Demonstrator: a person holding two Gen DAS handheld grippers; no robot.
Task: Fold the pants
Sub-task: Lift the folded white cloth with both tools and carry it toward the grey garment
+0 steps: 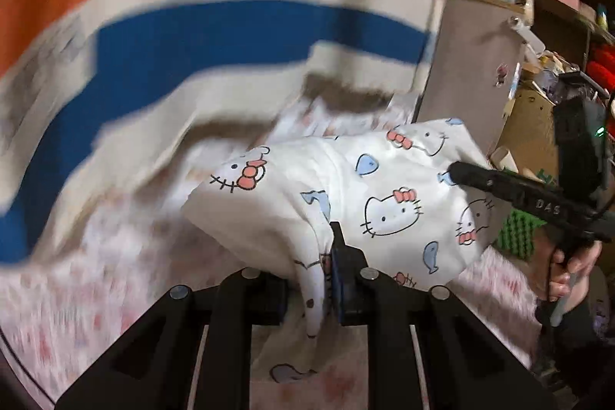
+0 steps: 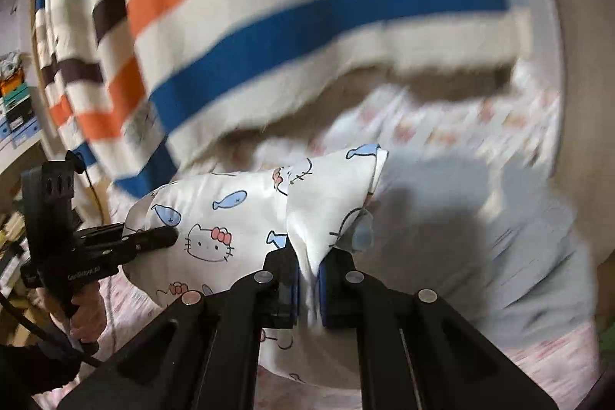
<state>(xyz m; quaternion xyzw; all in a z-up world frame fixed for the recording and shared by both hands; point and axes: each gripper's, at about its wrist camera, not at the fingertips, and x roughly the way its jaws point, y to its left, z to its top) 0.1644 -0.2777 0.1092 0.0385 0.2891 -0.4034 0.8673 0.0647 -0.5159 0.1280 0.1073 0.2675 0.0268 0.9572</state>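
Striped blanket [image 1: 230,37] bunched behind, over a pink-printed bed [image 1: 77,294]. White cat-print pants [image 1: 384,187] lifted above the bed, stretched between both grippers. Left gripper [image 1: 326,279] fingers clenched on one edge, right gripper [image 2: 307,279] fingers clenched on another.

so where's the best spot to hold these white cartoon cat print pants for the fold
Grip bunched fabric at the edges, from the near side. The white cartoon cat print cotton pants hang limp, so two spread pinches keep them taut: left tongs and right tongs each clamp a gathered fold.
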